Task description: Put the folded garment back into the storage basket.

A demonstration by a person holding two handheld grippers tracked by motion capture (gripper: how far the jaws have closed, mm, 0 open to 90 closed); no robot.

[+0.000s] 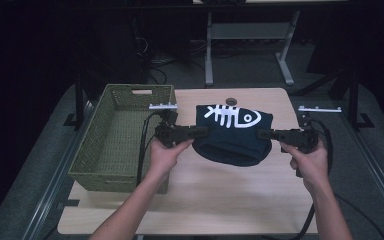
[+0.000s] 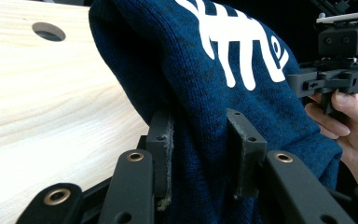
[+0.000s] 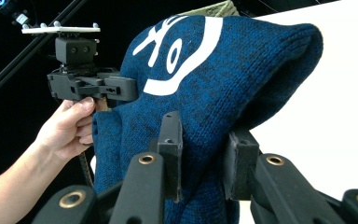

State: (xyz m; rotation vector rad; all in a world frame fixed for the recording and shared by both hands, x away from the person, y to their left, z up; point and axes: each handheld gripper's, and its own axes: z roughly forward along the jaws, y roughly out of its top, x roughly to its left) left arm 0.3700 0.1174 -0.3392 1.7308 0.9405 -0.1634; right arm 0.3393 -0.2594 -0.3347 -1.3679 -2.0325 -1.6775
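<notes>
A folded dark blue knitted garment (image 1: 234,134) with a white fish-skeleton print hangs above the wooden table, stretched between both grippers. My left gripper (image 1: 200,132) grips its left edge; in the left gripper view the jaws pinch the thick knit (image 2: 200,149) between the pads. My right gripper (image 1: 263,134) holds the opposite edge, and the right gripper view shows blue fabric (image 3: 200,140) bunched between its jaws. The garment's lower fold sags toward the person. Each gripper view also shows the other hand and its gripper, farther off.
A green woven basket (image 1: 111,171), with nothing in it, stands on the left part of the table (image 1: 220,200). The tabletop has a round hole (image 1: 231,101) near its far edge. Metal rails run along both sides, and dark floor with desk legs lies beyond.
</notes>
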